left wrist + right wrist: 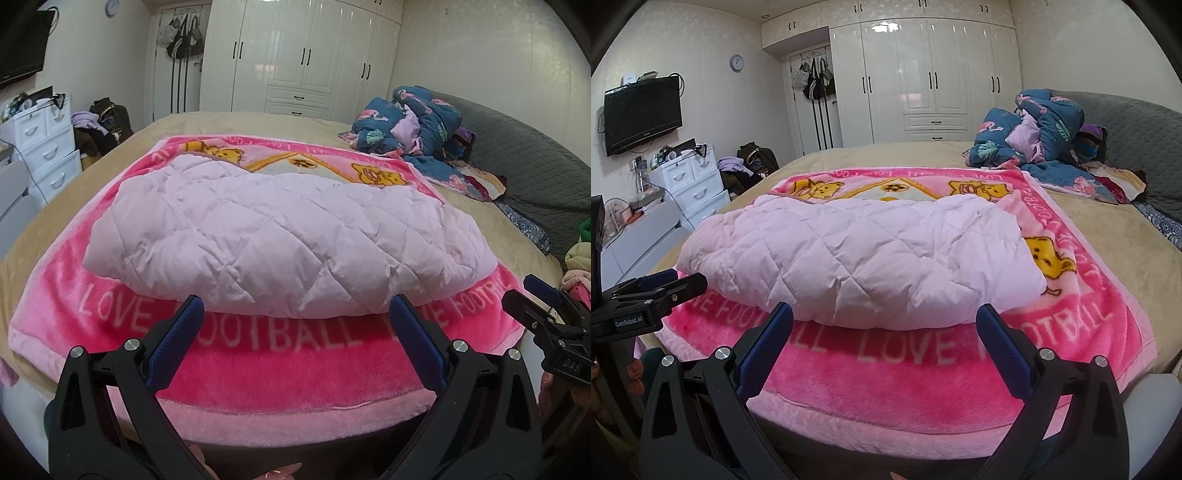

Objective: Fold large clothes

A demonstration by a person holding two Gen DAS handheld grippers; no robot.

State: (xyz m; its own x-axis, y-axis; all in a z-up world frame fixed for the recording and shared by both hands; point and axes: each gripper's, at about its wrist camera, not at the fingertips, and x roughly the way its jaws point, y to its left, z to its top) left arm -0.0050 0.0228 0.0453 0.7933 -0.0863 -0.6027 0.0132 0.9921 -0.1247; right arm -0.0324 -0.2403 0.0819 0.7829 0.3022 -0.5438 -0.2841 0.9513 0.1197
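A pale pink quilted jacket (280,229) (857,258) lies folded into a thick bundle on a bright pink "LOVE FOOTBALL" blanket (295,369) (923,369) spread over the bed. My left gripper (295,306) stands open just short of the bundle's near edge, nothing between its blue pads (177,339). My right gripper (886,314) is open too, facing the same near edge from further right, with nothing in it. Each gripper shows at the edge of the other's view: the right one (532,291), the left one (674,280).
A heap of blue flowered bedding (413,122) (1045,133) sits at the bed's far right by a grey headboard (1137,140). White drawers (694,184) and a clothes pile (746,166) stand left of the bed. More clothes (580,258) lie at the right.
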